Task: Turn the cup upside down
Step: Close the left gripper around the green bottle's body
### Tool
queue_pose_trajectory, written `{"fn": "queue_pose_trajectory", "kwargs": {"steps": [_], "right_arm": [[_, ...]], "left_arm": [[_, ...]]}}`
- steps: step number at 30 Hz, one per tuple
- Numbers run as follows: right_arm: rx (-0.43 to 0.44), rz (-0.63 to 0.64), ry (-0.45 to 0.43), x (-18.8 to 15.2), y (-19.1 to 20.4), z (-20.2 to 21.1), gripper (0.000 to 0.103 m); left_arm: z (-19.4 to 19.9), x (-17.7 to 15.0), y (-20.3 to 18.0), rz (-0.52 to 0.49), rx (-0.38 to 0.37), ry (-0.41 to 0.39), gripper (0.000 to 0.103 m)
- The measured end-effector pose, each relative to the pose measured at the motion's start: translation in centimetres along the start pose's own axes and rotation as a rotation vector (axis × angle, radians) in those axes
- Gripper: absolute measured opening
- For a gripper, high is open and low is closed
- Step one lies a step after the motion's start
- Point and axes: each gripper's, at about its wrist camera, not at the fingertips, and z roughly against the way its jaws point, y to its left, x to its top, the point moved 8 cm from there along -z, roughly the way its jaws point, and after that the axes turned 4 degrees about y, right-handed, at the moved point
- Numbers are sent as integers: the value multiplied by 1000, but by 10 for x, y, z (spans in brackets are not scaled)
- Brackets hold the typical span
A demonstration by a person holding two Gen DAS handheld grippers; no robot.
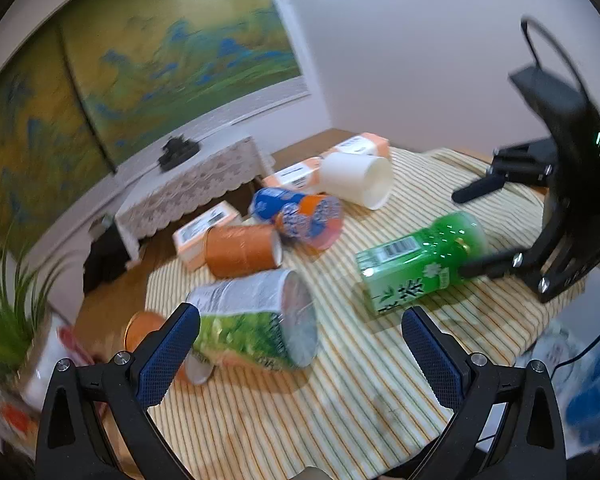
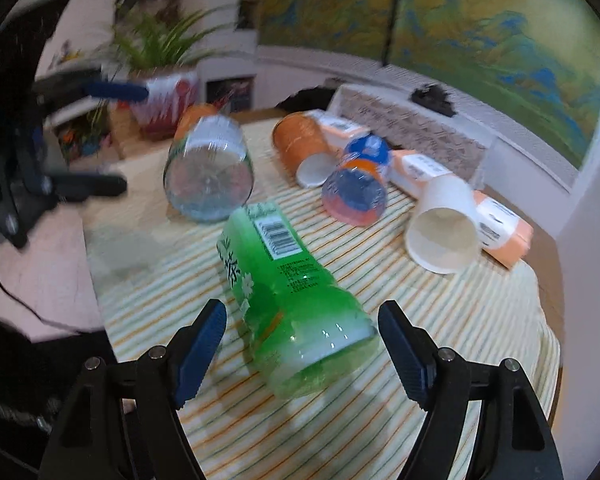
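A white paper cup (image 1: 356,184) lies on its side at the far end of the striped table; in the right wrist view the same white cup (image 2: 444,228) shows its open mouth. An orange paper cup (image 1: 242,251) (image 2: 302,148) also lies on its side. My left gripper (image 1: 300,332) is open, close to a clear bottle with a green label (image 1: 256,320). My right gripper (image 2: 302,320) is open, its jaws on either side of a green bottle (image 2: 292,304) (image 1: 416,264) that lies flat. Neither gripper touches a cup.
A blue and orange bottle (image 1: 300,216) (image 2: 358,188) lies between the cups. Orange and white cartons (image 1: 352,148) (image 2: 496,224) lie at the back. A potted plant (image 2: 160,76) stands beyond the table edge. The striped cloth (image 1: 300,420) covers the table.
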Motion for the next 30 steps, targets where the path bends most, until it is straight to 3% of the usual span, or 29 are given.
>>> {"fn": "queue_pose_trajectory", "kwargs": {"steps": [4,10,16,30], "right_arm": [[-60,-161,-102,-7,-11,30,75],[-176,-381,-161,-43,-21,68,75],[-312,-466,-161,-79,-16,97,75],[-371,-582,-193,-114,-17,131,75]], "left_arm": [[-2,11,-20,-101,-43,-3,102],[-7,23,-53,-217,-102,-1,102],[-20,34,-78,-332,-192,47,102],[-72,46,-144,-728,-323,263,102]]}}
